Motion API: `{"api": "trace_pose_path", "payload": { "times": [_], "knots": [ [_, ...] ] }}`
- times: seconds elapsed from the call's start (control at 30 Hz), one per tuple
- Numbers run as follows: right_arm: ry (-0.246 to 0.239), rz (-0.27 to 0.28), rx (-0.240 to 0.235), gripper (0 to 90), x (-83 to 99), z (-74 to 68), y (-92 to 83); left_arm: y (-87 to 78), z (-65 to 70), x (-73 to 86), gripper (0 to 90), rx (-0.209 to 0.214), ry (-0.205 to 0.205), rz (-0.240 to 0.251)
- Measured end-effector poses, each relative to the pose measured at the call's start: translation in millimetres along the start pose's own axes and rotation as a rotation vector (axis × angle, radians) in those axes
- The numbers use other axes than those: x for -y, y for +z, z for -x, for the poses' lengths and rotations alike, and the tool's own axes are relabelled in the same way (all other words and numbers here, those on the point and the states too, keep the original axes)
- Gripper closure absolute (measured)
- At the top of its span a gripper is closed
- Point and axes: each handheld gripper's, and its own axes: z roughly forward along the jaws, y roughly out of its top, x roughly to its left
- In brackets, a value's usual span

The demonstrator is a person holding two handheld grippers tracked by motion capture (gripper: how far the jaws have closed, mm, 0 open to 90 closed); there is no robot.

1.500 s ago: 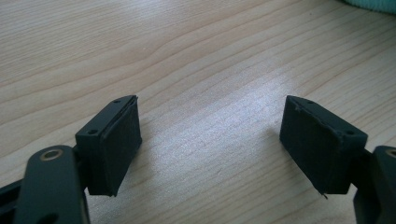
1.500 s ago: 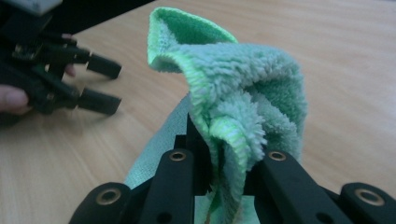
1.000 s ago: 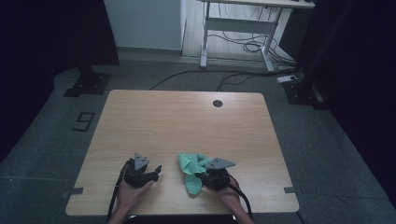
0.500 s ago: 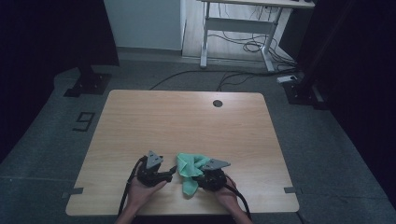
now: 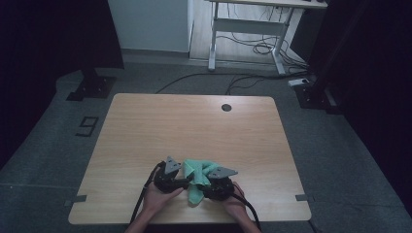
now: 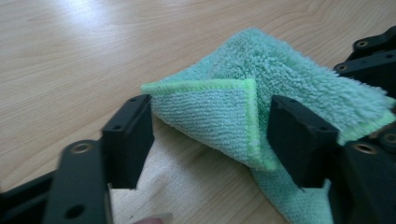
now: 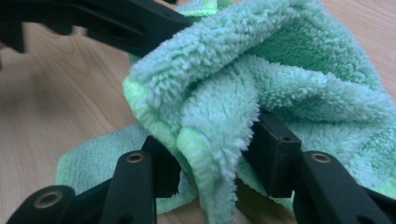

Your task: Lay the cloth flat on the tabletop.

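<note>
Two hand-held grippers meet over one green cloth [image 5: 197, 175] at the lower middle of the high view, near the front edge of a light wooden table [image 5: 194, 126]. The cloth lies crumpled between them, with a tail trailing toward the bottom of that frame.

In the high view, the left gripper [image 5: 179, 180] sits just left of the cloth, and the right gripper [image 5: 210, 183] just right of it, both touching or nearly touching the fabric.

In the left gripper view, the left gripper [image 6: 210, 135] has its jaws apart, one on each side of a folded corner of the cloth [image 6: 224, 116]. That corner, edged with a brighter green hem, points toward the lower middle of the frame. The jaws have just been closing a little, yet the pads do not seem to press the fabric, so the gripper reads as released. The corner lies straight ahead, already inside the gap.

In the right gripper view, the right gripper [image 7: 210, 163] has a thick fold of the cloth [image 7: 243, 84] hanging down between its jaws. These jaws have just been opening, and a gap shows on the left side of the fold, so the grip looks let go.

Judging from this, the left gripper is better placed to pinch next, since the corner already sits between its jaws.
</note>
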Motion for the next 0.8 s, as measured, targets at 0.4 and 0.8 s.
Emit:
{"api": "trace_pose_path", "payload": {
  "times": [0.4,0.8],
  "knots": [
    [-0.006,0.055,0.005,42.1,8.0,2.9,-39.6,-1.7,-9.7,7.8,72.2,-0.031,0.012,0.012],
    [0.057,0.195,0.038,38.9,2.9,30.6,-75.8,-0.3,-14.5,14.3,86.2,-0.004,0.009,0.010]
  ]
}}
